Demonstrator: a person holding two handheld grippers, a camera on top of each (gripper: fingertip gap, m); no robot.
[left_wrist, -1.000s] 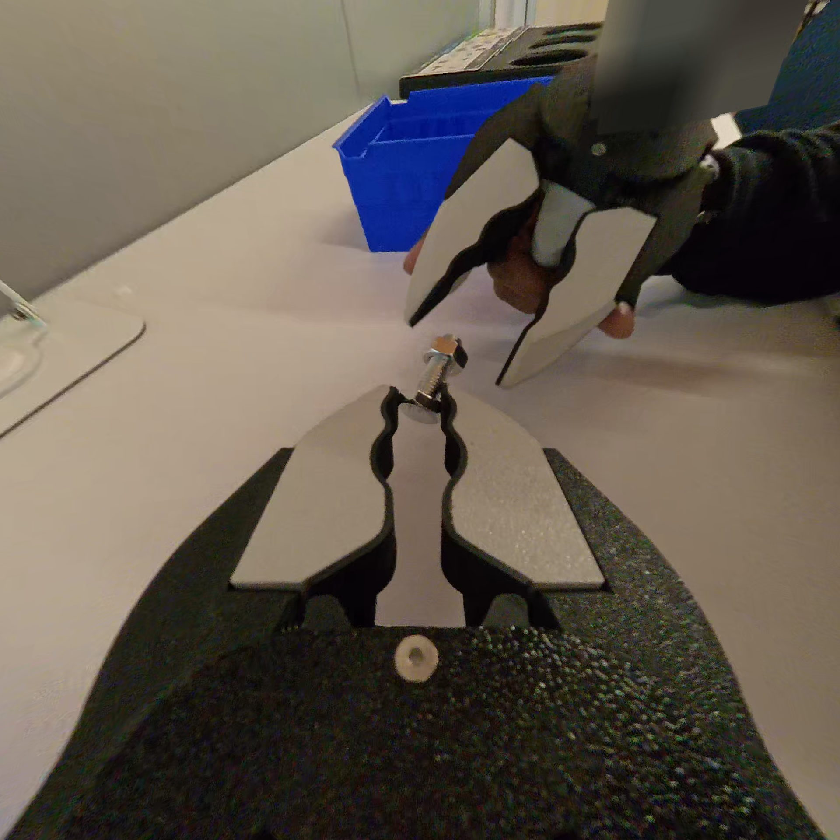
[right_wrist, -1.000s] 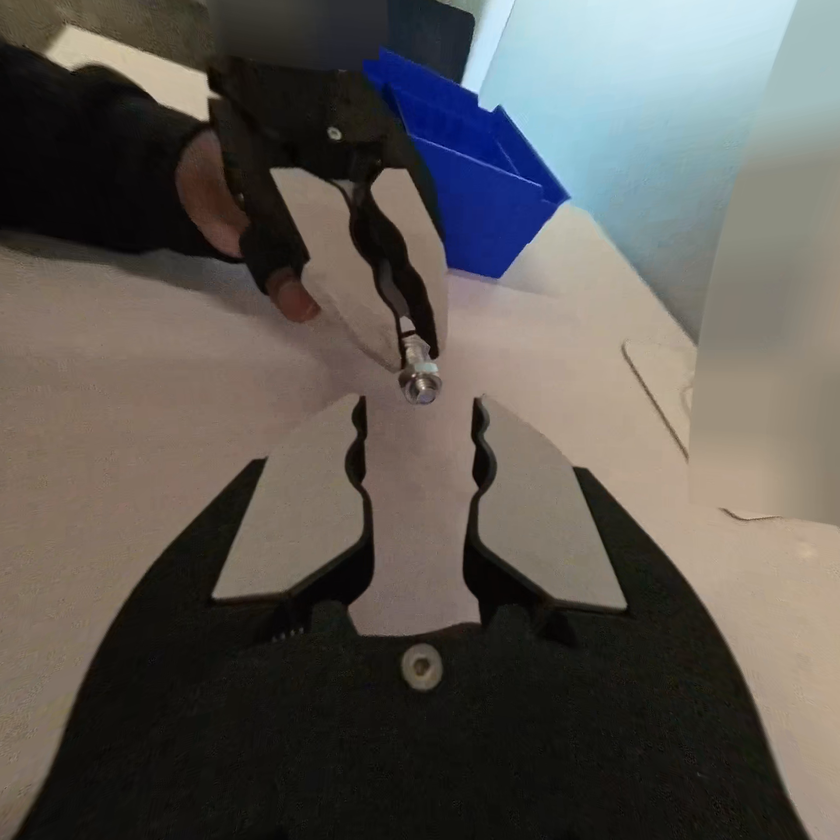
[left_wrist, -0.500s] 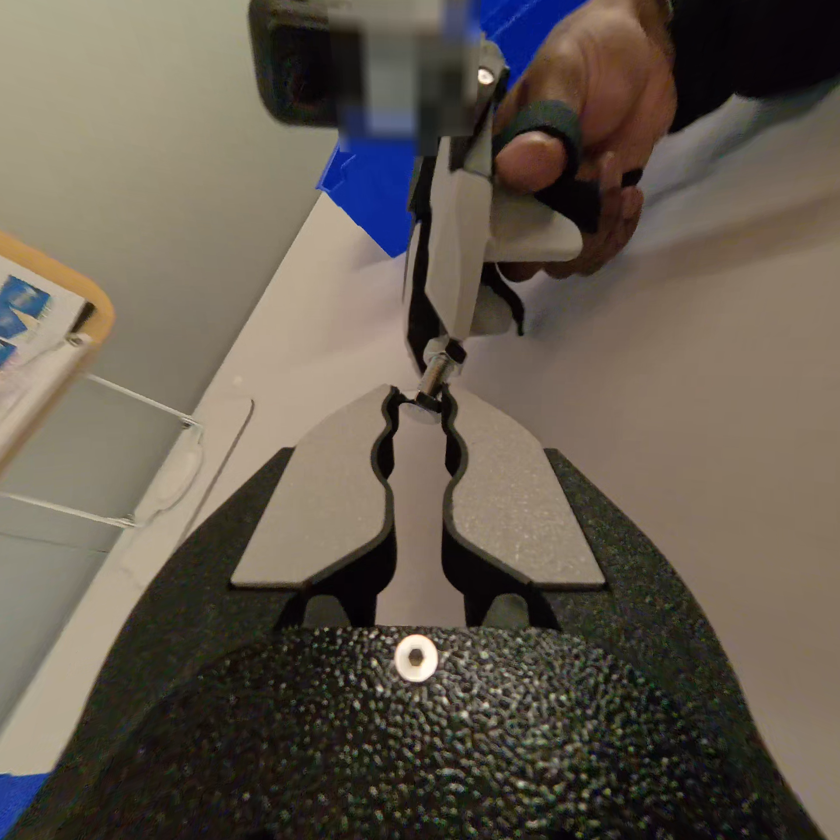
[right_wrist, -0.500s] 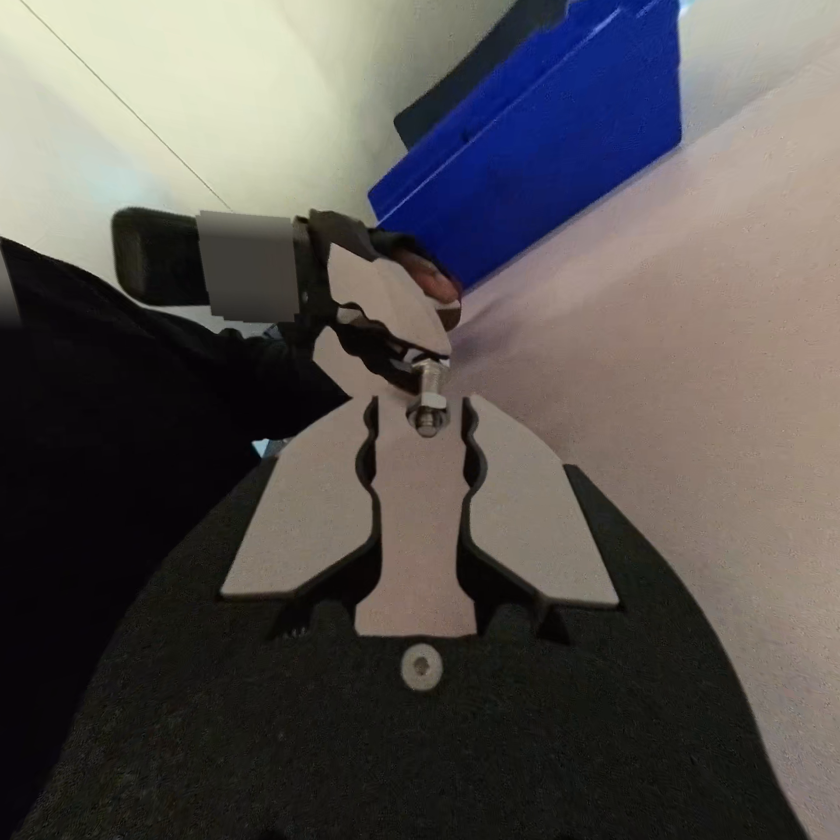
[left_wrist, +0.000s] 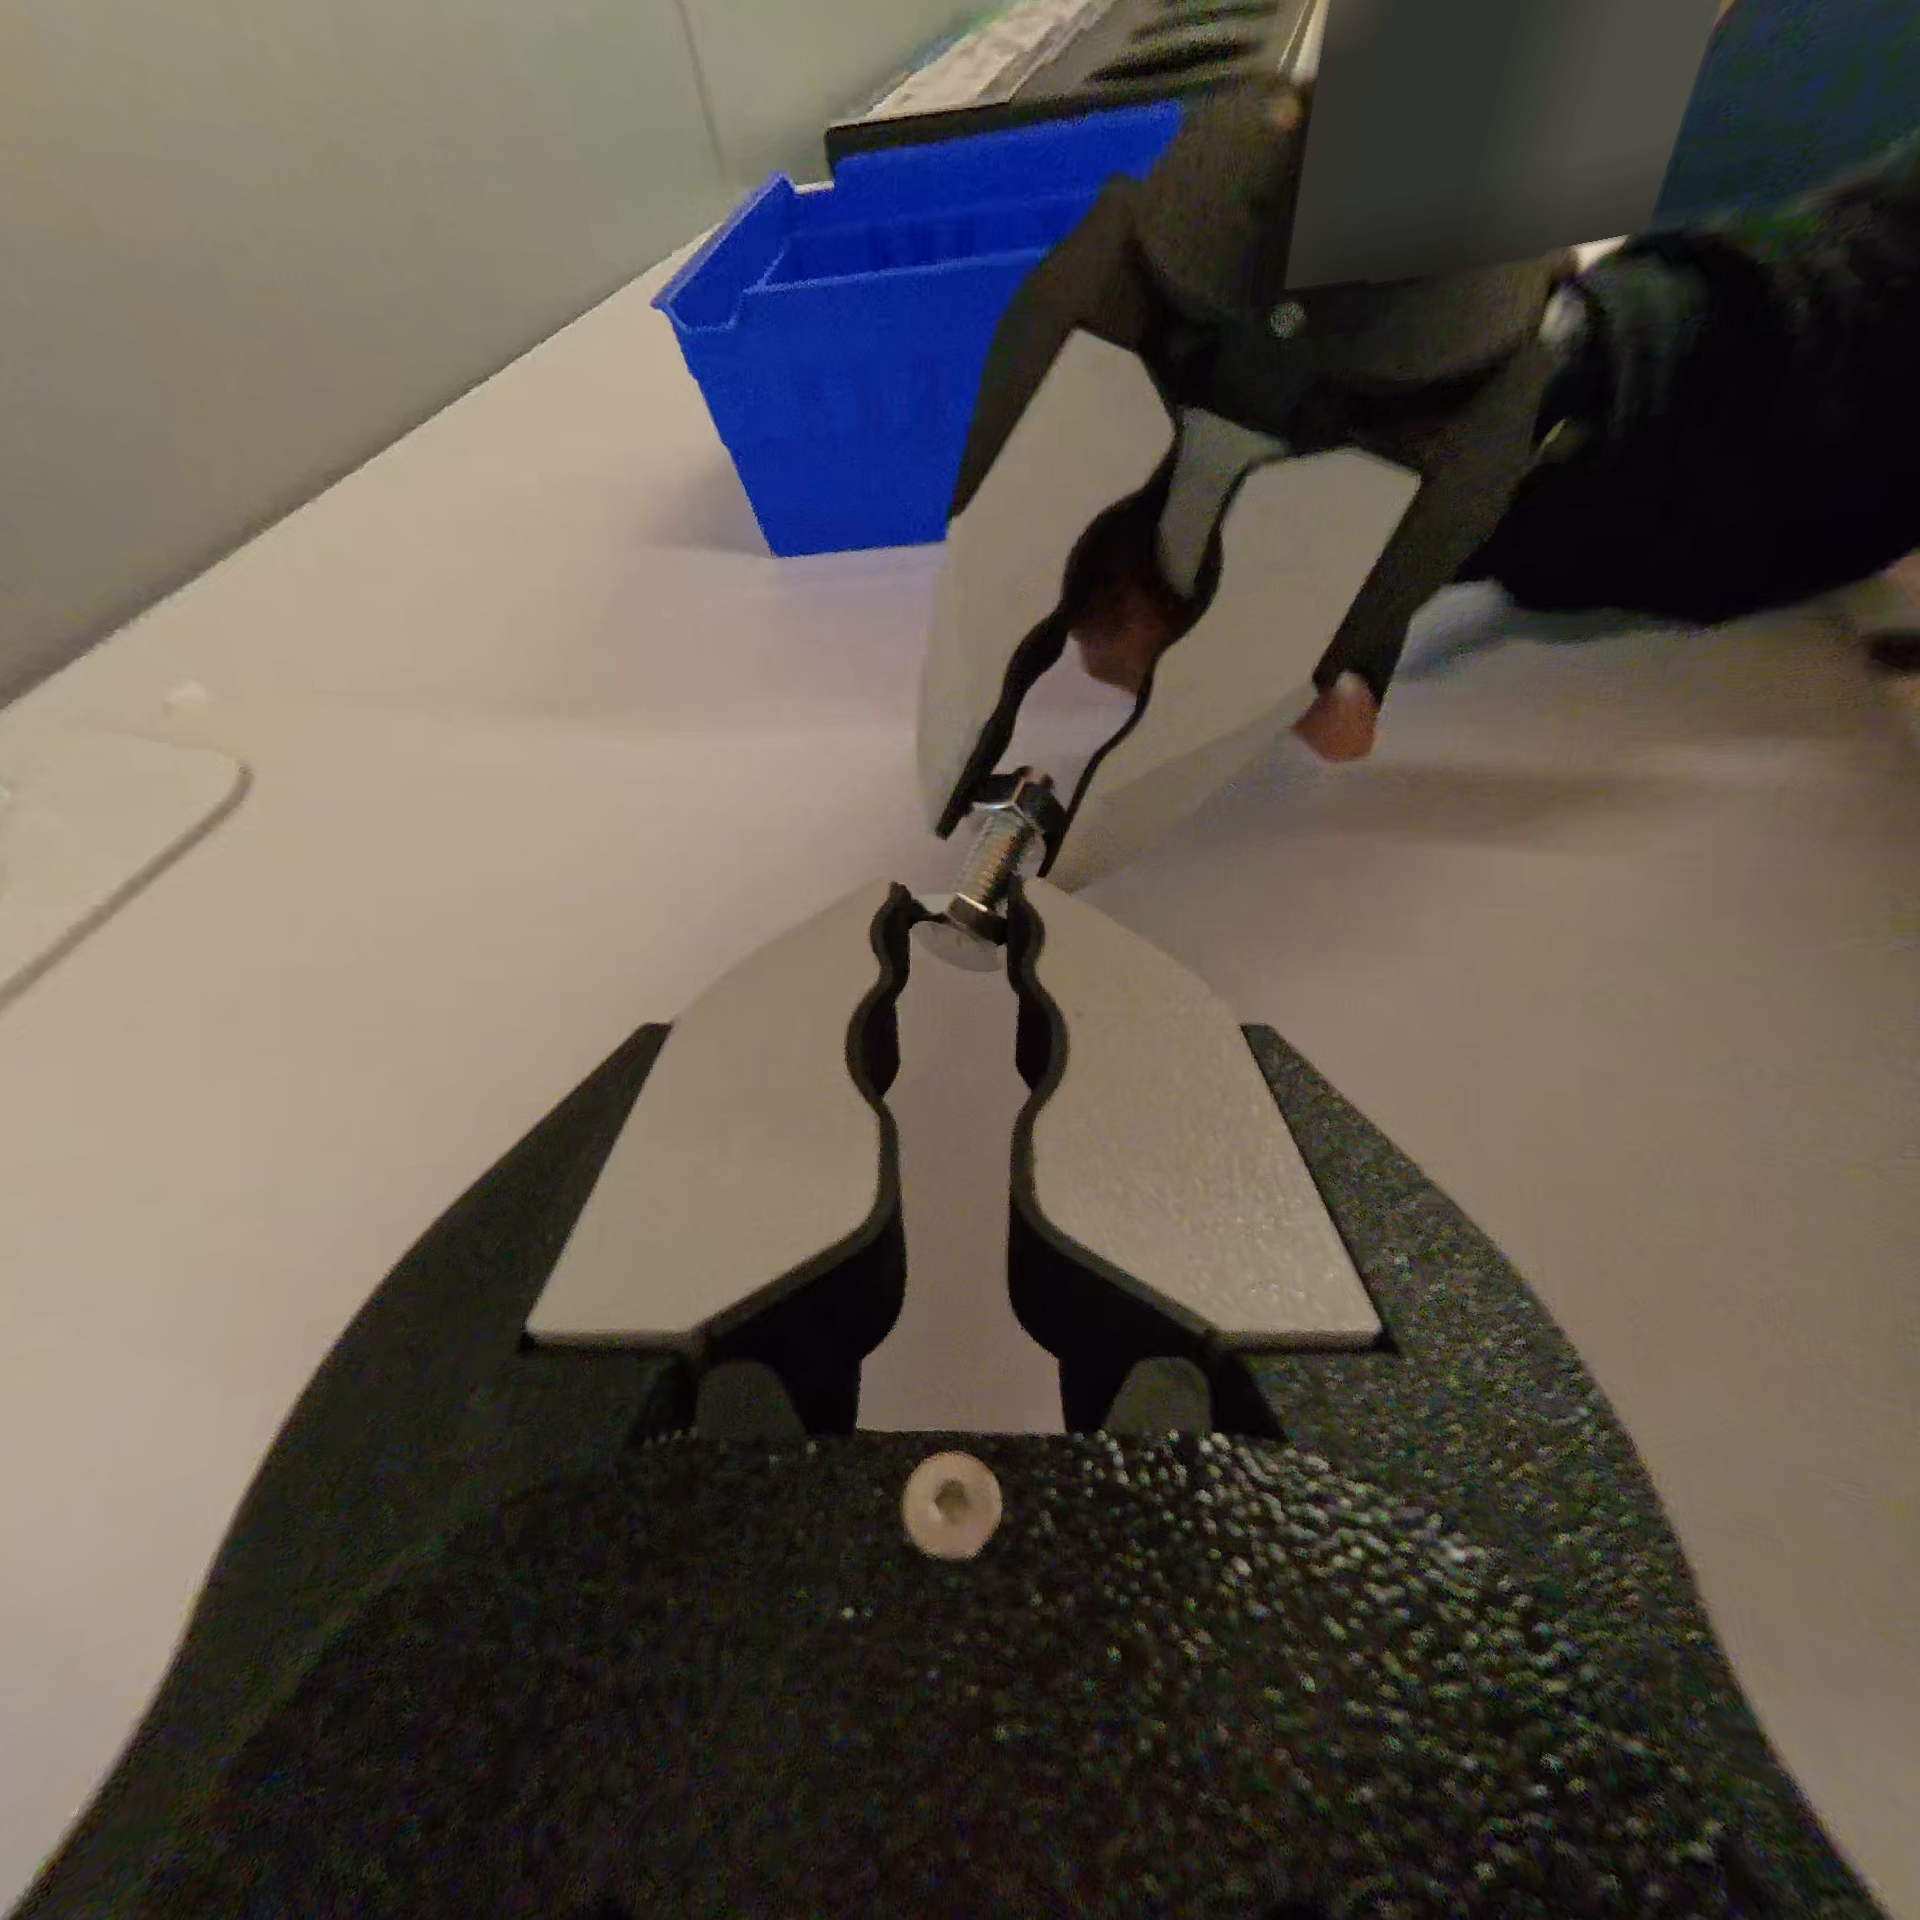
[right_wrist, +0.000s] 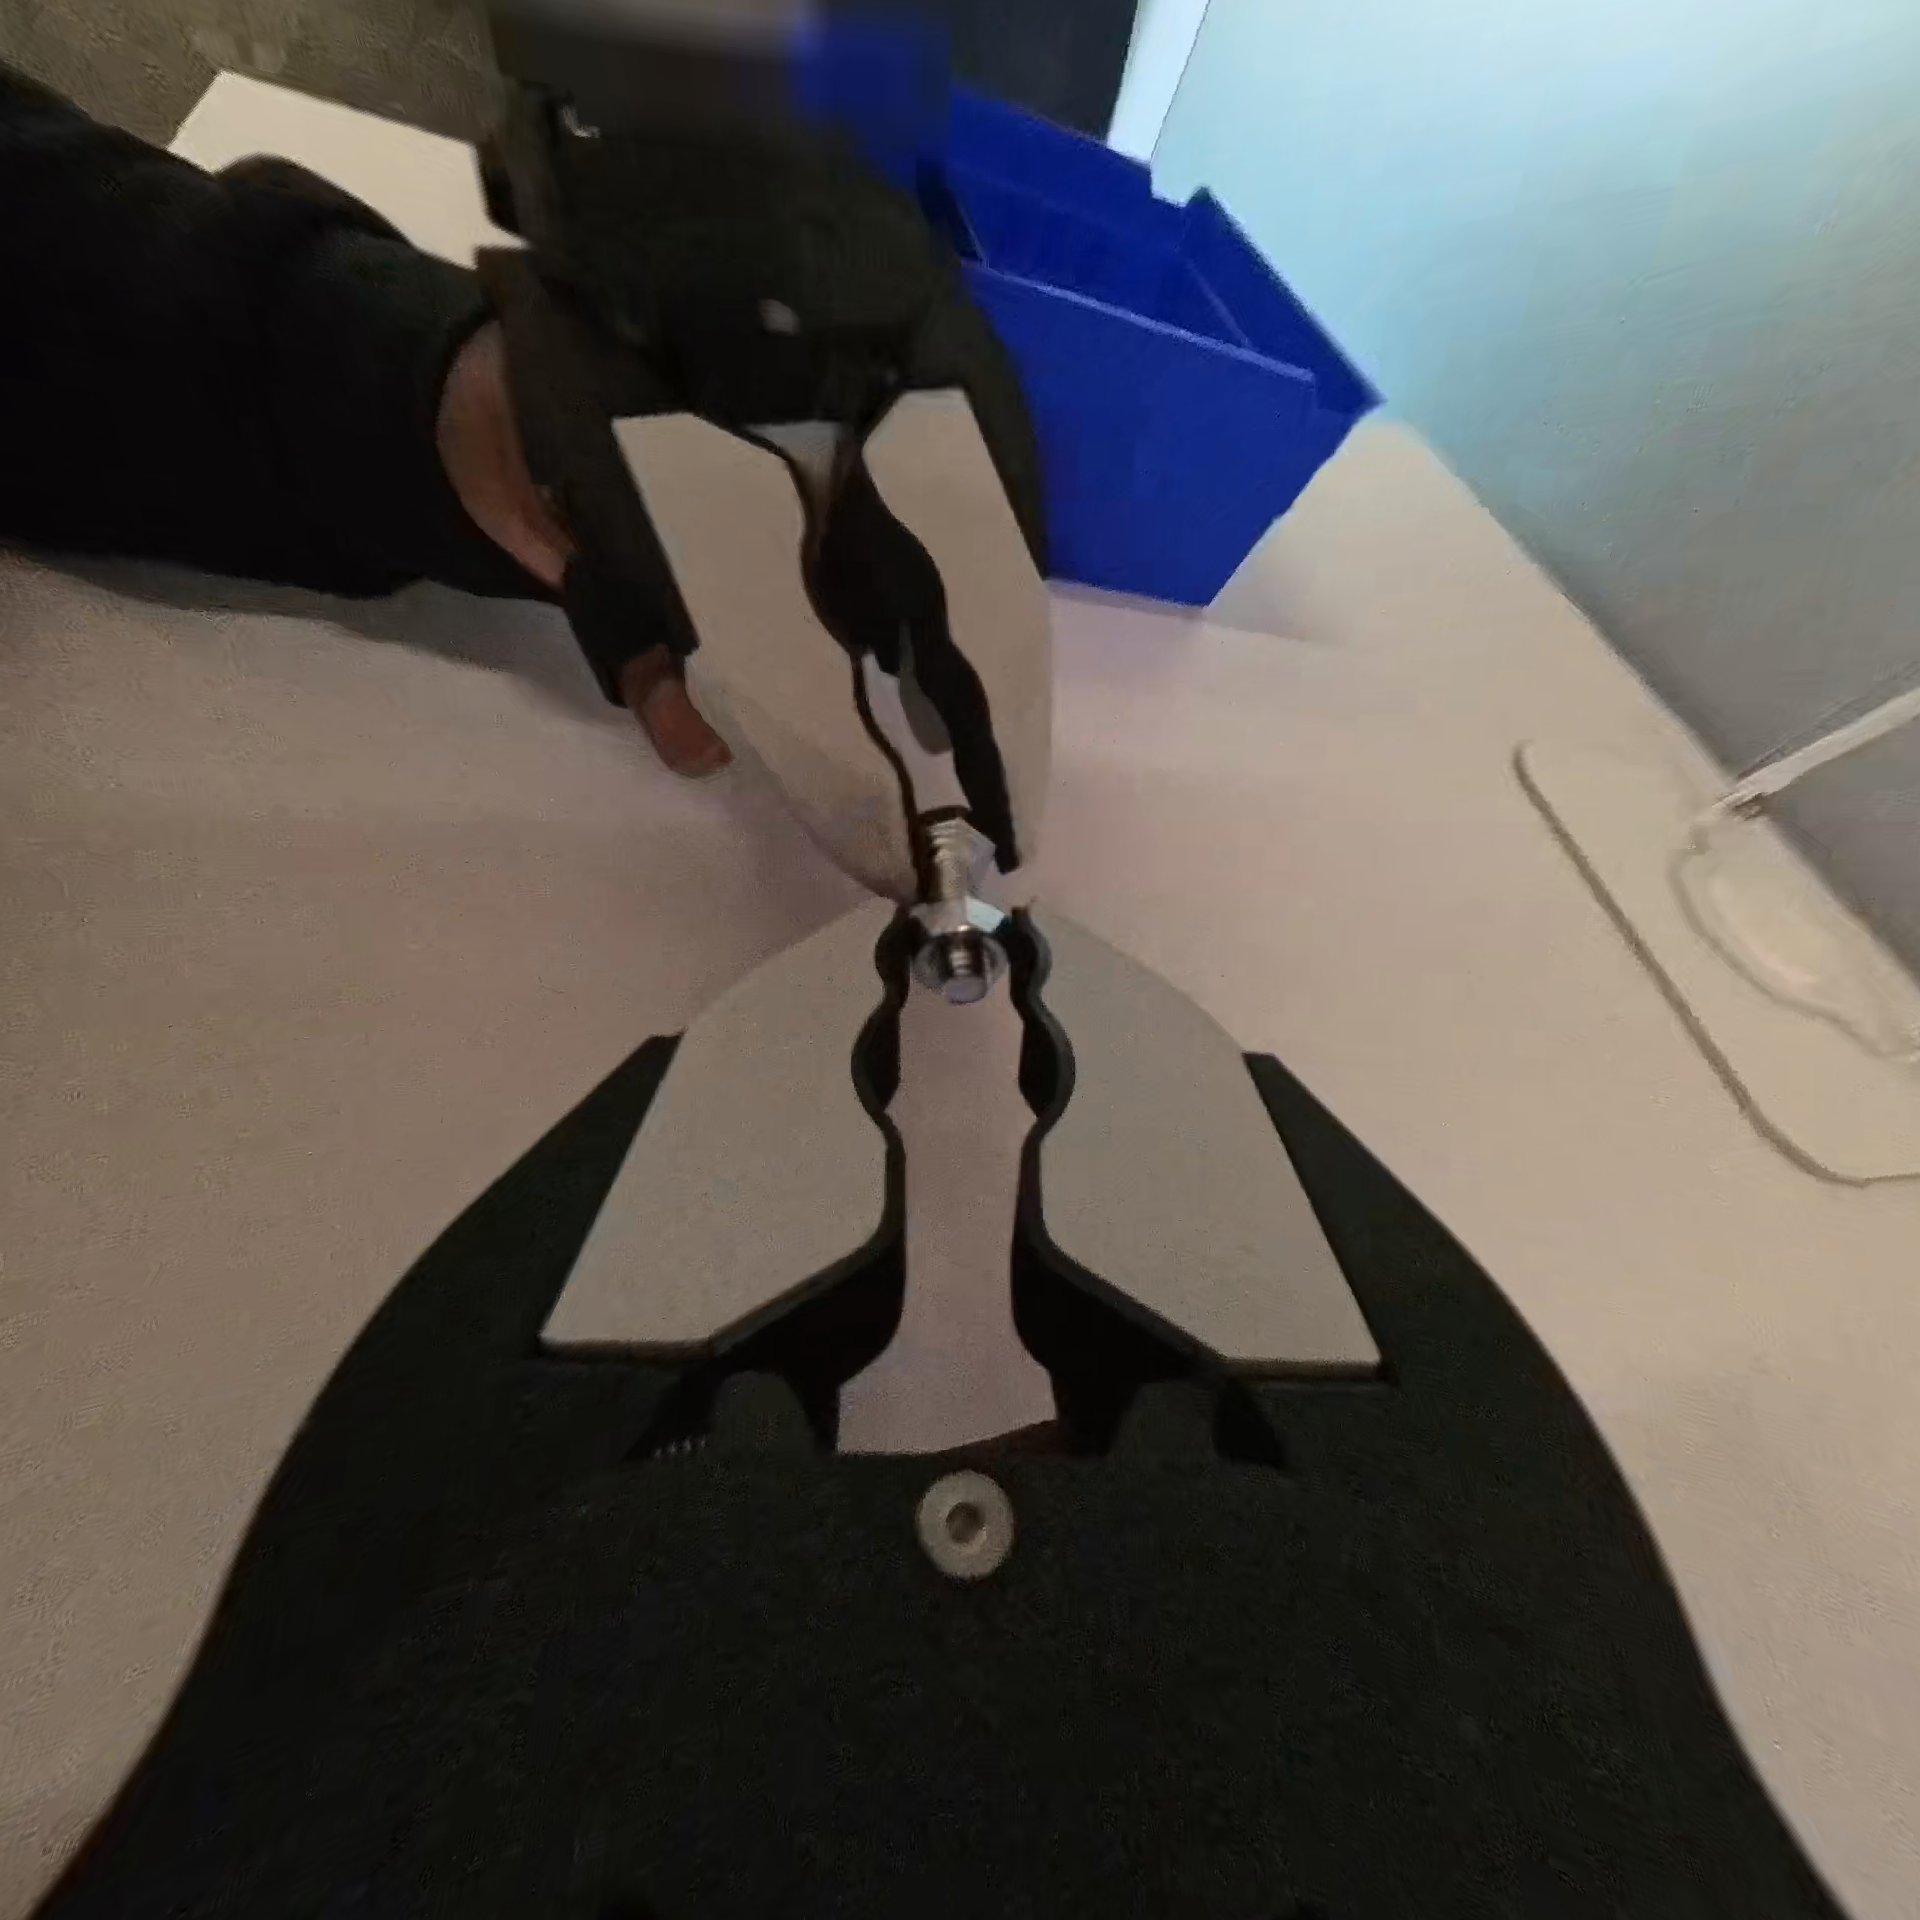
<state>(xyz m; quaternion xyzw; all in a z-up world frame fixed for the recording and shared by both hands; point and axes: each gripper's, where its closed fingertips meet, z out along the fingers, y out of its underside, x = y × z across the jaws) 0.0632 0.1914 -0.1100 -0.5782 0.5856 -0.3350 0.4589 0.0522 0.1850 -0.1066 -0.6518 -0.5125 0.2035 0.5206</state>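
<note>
Since a second ago the right gripper (left_wrist: 1006, 808) has closed in and pinched the nut (right_wrist: 954, 930). The left gripper (left_wrist: 954, 923) clamps the bolt (left_wrist: 992, 857) by its head. Tip to tip, they hold it above the worktop (left_wrist: 416, 727), near the blue bin (left_wrist: 862, 395), its long axis running between them.

Workshop bench, blue parts bin (left_wrist: 883, 343)

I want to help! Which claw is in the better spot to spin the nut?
Probably the right claw: it pinches the nut. The left claw grips the bolt by its head.
</note>
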